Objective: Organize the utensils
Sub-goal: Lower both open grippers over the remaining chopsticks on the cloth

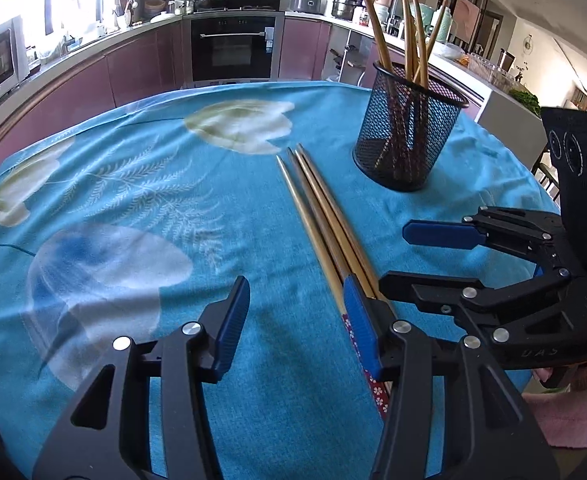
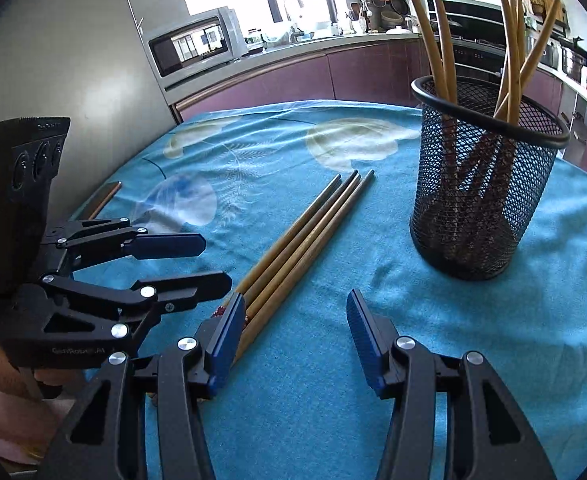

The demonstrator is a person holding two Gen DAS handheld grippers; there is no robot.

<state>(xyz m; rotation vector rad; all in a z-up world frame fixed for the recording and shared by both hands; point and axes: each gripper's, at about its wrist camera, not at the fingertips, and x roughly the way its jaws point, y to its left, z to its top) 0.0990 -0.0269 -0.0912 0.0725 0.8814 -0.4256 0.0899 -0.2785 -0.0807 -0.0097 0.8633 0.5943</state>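
Several bamboo chopsticks (image 1: pixel 321 216) (image 2: pixel 305 232) lie side by side on the blue flowered tablecloth (image 1: pixel 133 208), tips pointing away. Their patterned red ends run under my left gripper's right finger and my right gripper's left finger. A black mesh cup (image 1: pixel 409 136) (image 2: pixel 485 184) stands upright beyond them to the right, with several more chopsticks in it. My left gripper (image 1: pixel 295 292) (image 2: pixel 217 262) hangs open just left of the bundle, nothing between its pads. My right gripper (image 2: pixel 293 308) (image 1: pixel 393 256) is open just right of the bundle, also holding nothing.
The cloth-covered table's edge (image 1: pixel 253 86) curves round at the back, with kitchen cabinets and an oven (image 1: pixel 233 46) behind it. A microwave (image 2: pixel 197 46) sits on the counter. A thin brown object (image 2: pixel 107 200) lies at the cloth's far left edge.
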